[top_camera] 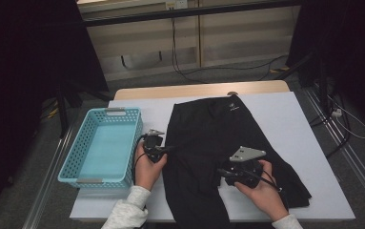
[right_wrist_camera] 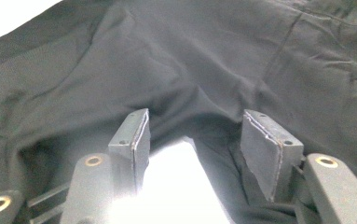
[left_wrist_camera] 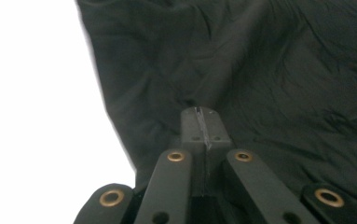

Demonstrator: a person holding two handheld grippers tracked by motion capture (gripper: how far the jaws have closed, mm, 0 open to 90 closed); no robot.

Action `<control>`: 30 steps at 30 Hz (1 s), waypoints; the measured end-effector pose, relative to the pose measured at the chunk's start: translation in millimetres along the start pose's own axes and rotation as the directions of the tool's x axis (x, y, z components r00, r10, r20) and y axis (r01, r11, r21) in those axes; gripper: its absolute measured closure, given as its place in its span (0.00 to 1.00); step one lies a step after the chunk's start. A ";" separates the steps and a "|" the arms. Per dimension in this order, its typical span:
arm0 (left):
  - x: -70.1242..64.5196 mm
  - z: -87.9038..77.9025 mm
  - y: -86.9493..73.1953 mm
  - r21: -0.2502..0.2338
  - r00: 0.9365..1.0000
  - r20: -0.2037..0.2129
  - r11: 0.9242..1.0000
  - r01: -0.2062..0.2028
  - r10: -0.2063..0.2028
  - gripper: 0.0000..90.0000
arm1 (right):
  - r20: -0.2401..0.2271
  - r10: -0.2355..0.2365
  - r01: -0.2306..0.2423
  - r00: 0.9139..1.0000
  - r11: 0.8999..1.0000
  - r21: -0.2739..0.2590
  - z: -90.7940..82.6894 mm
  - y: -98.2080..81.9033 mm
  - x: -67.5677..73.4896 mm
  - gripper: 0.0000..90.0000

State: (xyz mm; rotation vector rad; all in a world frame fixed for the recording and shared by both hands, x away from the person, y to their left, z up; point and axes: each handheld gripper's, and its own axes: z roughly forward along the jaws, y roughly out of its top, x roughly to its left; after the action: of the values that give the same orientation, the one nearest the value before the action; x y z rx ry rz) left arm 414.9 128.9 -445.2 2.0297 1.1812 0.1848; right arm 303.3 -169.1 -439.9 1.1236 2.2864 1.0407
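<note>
Here, a pair of black fabric trousers [top_camera: 218, 143] lies spread flat on the white table covering [top_camera: 304, 138], waistband toward the far edge and legs running toward the person. The cloth is creased, with a small pale logo near the waistband.

The left gripper [top_camera: 163, 151] sits at the garment's left edge, its tips just over the black cloth where it meets the white surface. In the left gripper view [left_wrist_camera: 203, 127] the two jaws are pressed fully together with no gap between them, resting over the wrinkled fabric close to its edge; whether a fold of cloth is pinched between them cannot be told.

The right gripper [top_camera: 220, 174] rests on the lower middle of the trousers, near the split between the legs. In the right gripper view [right_wrist_camera: 192, 135] its jaws stand about halfway apart, with black fabric and a patch of white table between them, and the pads press on nothing.

A light blue perforated plastic basket [top_camera: 73, 164] stands on the table just left of the left hand [top_camera: 147, 169], well apart from the trousers.
</note>
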 end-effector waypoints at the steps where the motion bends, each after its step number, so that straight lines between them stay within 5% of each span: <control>1: 0.8 -1.6 0.0 0.002 1.000 0.001 1.000 0.006 -0.006 1.00 | -0.001 -0.001 0.001 1.000 1.000 0.000 -0.3 0.0 -0.3 0.47; 7: 4.0 -3.0 -1.3 0.008 1.000 -0.028 1.000 0.011 -0.011 0.92 | 0.000 -0.003 0.003 1.000 1.000 -0.001 -0.4 0.3 0.5 0.43; 17: 0.9 -9.6 1.8 -0.031 0.999 -0.042 0.999 0.016 -0.018 0.38 | -0.010 -0.007 0.007 1.000 1.000 -0.024 -1.3 3.3 5.5 0.36; 30: 4.0 -6.5 -0.9 0.002 0.999 -0.043 1.000 0.002 -0.002 0.27 | -0.040 -0.028 0.027 0.999 0.999 -0.039 3.0 7.1 18.4 0.30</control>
State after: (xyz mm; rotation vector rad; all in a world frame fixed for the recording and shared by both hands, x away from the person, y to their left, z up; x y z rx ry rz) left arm 413.5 135.8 -442.3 2.0355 1.2104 0.2275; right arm 297.7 -150.2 -436.8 1.0619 2.2965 1.1020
